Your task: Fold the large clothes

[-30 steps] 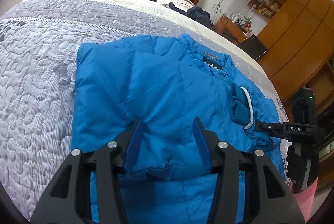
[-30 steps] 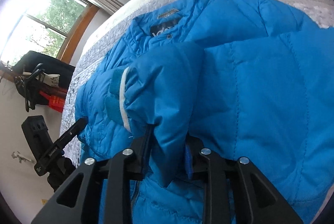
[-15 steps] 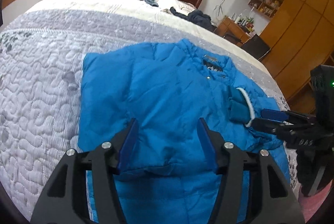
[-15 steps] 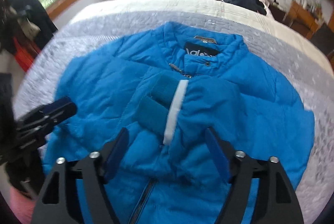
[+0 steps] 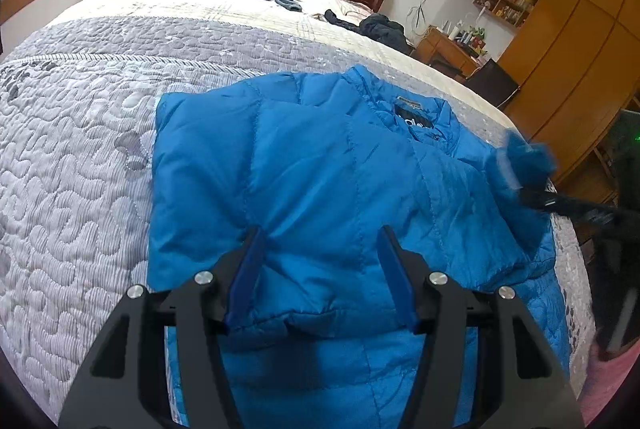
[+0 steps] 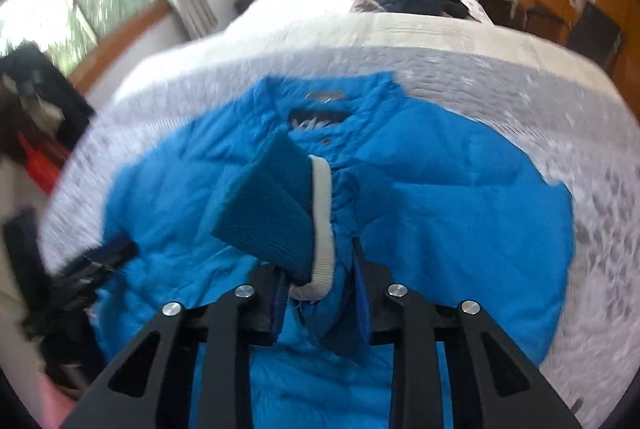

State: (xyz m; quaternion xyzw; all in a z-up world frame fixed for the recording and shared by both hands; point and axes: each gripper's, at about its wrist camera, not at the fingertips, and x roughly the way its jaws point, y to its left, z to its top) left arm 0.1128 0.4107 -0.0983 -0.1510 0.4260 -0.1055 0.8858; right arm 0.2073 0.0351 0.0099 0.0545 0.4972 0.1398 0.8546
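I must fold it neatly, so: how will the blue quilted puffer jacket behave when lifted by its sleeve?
Blue quilted puffer jacket probably floppy: its sleeve droops from the right gripper. Puffy panels suggest lightness. The smooth shell may slip.

The right wrist view is motion-blurred throughout. The jacket (image 6: 440, 213) hem is cut off by the lower frame edge in both views. The collar label (image 5: 416, 121) text is partly hidden. The cuff (image 5: 524, 165) is blurred in the left view.

Black hand-held gripper (image 5: 320, 269) frames, blue finger pads (image 5: 244, 277), silver screws (image 5: 204, 277).
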